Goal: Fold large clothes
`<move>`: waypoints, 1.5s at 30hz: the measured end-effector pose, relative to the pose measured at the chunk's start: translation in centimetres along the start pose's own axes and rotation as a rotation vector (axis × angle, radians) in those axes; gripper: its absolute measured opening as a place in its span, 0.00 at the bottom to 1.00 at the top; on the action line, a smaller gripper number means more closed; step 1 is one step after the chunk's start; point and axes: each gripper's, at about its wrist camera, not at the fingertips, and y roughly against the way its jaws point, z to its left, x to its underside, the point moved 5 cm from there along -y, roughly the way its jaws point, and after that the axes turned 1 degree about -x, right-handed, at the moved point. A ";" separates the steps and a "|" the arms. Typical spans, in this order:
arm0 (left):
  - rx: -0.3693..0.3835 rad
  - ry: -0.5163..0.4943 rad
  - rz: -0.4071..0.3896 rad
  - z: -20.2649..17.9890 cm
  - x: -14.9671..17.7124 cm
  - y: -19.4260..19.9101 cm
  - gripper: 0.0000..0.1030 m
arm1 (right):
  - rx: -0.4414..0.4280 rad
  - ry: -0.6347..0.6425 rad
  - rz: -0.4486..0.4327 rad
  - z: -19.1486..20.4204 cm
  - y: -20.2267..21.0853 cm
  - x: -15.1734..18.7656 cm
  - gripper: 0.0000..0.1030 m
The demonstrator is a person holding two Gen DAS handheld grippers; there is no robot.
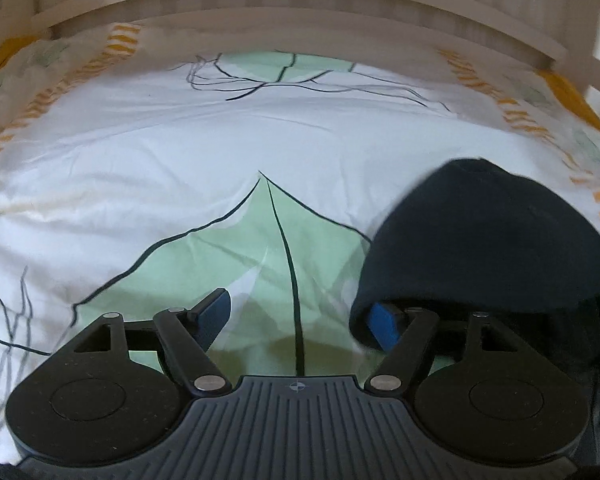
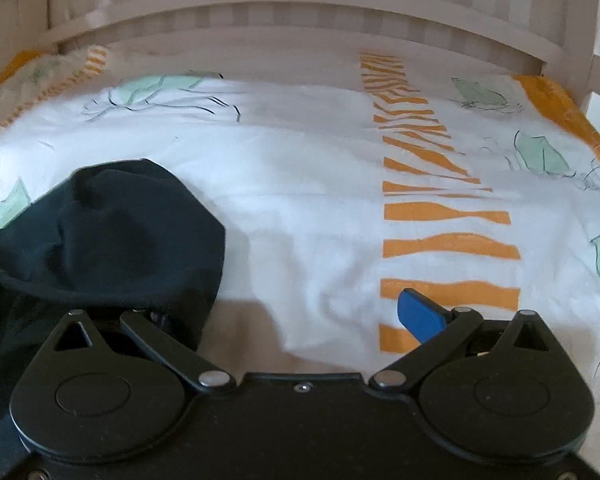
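Note:
A dark navy garment lies bunched on the bed at the lower right of the left wrist view and at the lower left of the right wrist view. My left gripper is open; its left pad is bare and the cloth drapes over its right finger. My right gripper is open; the cloth covers its left finger, and its right blue pad is bare. Neither pair of fingers pinches the cloth.
The bed is covered by a white sheet printed with green leaves and orange stripes. A pale wooden slatted headboard runs along the far edge, with an orange border at the sheet's right side.

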 end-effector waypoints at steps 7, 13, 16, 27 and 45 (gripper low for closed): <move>0.092 -0.107 0.034 1.3 0.8 3.6 0.69 | -0.114 0.086 0.030 0.8 3.1 0.6 0.99; 0.177 0.026 -0.132 0.4 -1.3 7.8 0.70 | -0.181 0.137 -0.032 1.8 6.2 0.2 0.99; 0.177 0.063 -0.168 -2.1 -2.4 7.0 0.70 | -0.210 0.051 -0.108 2.0 6.5 -1.8 0.99; 0.100 -0.079 -0.076 -8.4 2.0 -0.9 0.70 | -0.146 0.028 -0.132 6.0 1.5 -7.6 0.99; 0.110 -0.058 -0.104 -8.5 2.3 -1.1 0.71 | 0.026 -0.137 0.057 2.8 -7.4 -5.6 0.95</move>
